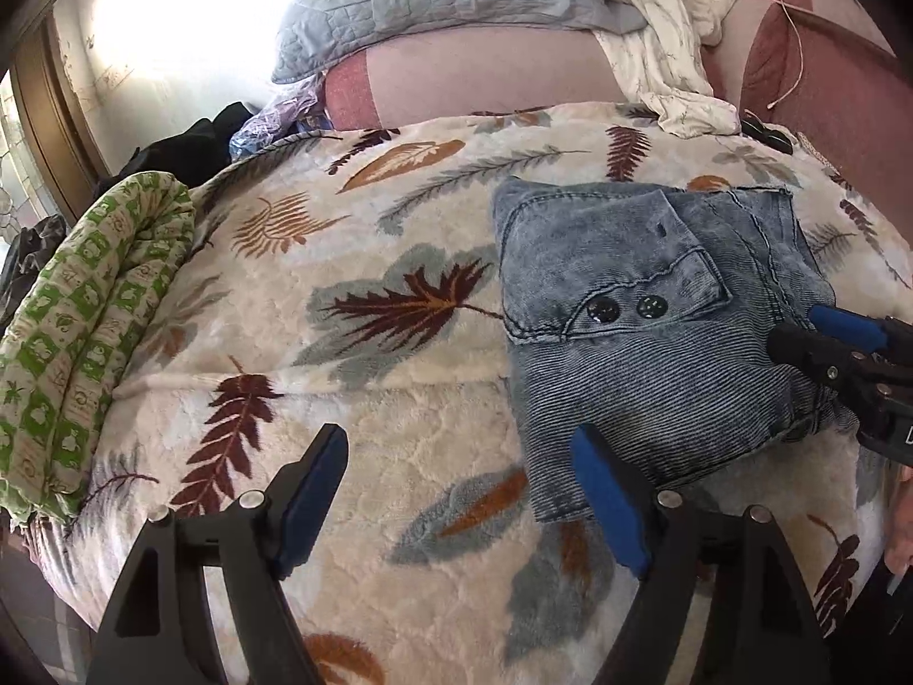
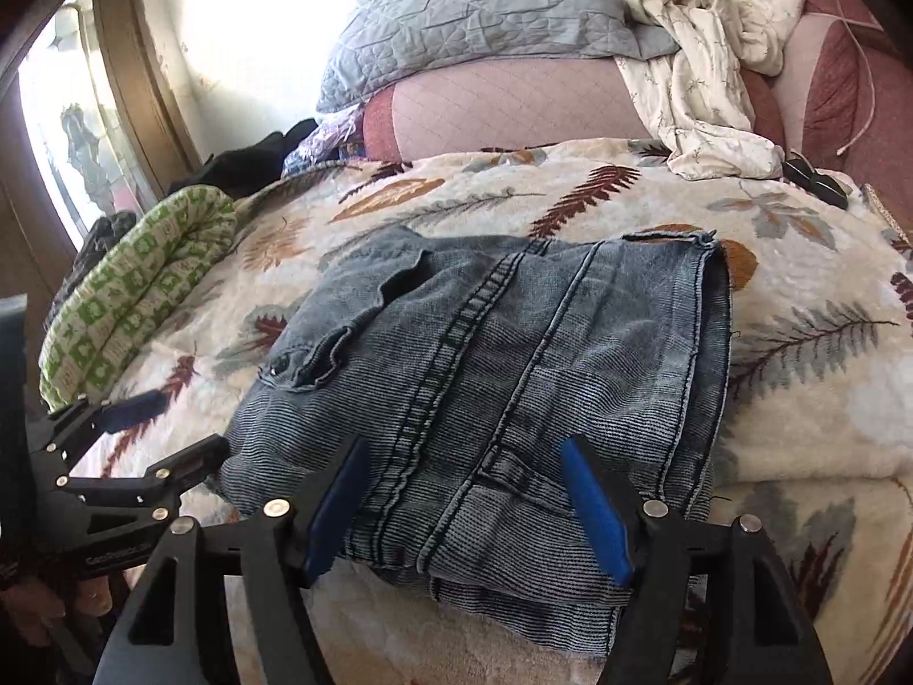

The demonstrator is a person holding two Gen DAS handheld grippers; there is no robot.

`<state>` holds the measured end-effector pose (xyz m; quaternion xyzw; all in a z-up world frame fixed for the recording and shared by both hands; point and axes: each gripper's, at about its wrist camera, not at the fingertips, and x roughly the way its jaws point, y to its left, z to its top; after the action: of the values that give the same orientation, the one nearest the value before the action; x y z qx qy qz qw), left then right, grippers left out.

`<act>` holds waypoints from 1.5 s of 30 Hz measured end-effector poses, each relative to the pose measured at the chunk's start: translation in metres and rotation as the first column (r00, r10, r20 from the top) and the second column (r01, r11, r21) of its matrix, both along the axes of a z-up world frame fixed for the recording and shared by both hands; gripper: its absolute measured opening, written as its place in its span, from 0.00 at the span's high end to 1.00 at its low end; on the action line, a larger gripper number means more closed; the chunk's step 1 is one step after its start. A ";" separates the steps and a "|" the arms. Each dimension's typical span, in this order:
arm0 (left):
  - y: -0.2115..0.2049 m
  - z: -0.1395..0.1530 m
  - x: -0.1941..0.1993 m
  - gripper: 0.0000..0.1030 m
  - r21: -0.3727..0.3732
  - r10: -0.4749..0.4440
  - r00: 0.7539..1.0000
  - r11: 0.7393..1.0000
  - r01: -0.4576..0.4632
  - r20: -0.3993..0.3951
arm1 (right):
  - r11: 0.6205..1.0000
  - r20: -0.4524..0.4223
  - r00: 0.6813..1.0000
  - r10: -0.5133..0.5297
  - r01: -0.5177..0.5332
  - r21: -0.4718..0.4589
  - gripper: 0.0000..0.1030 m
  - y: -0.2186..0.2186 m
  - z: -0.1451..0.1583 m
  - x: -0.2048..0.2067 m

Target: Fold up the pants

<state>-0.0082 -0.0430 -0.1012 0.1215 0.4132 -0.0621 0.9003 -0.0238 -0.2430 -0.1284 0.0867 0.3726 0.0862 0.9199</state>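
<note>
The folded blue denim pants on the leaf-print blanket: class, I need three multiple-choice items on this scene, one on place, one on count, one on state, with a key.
1. Where does the folded blue denim pants bundle lie?
A. on the cream leaf-print blanket
B. on the grey quilted pillow
C. on the floor

2. How many dark round buttons show on the pants?
A. none
B. two
C. five

3. How does the left gripper stand?
A. shut on the pants
B. open, holding nothing
C. shut on the blanket

Key: 1 A, the pants rest on the blanket; 2 B, a pair sits side by side at the pocket flap; 3 B, its blue pads stand apart above the blanket.
</note>
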 end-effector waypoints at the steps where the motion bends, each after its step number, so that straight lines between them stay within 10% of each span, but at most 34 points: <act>1: 0.002 0.002 0.000 0.21 0.001 0.007 1.000 1.000 -0.007 0.003 | 1.000 0.008 1.000 -0.003 0.003 0.003 0.29 -0.001 0.002 -0.001; 21: -0.007 0.041 -0.008 0.20 0.014 0.027 0.998 1.000 -0.028 0.064 | 0.966 0.095 0.974 -0.204 0.185 0.179 0.26 -0.064 0.032 -0.009; 45: -0.043 0.032 0.029 0.20 -0.003 -0.038 0.999 0.999 0.038 0.007 | 0.873 -0.029 0.947 -0.320 0.307 0.379 0.25 -0.123 0.019 0.001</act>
<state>0.0211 -0.0861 -0.0691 0.1280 0.4077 -0.0793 0.9006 -0.0227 -0.3661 -0.1094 0.3202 0.3137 0.0077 0.8939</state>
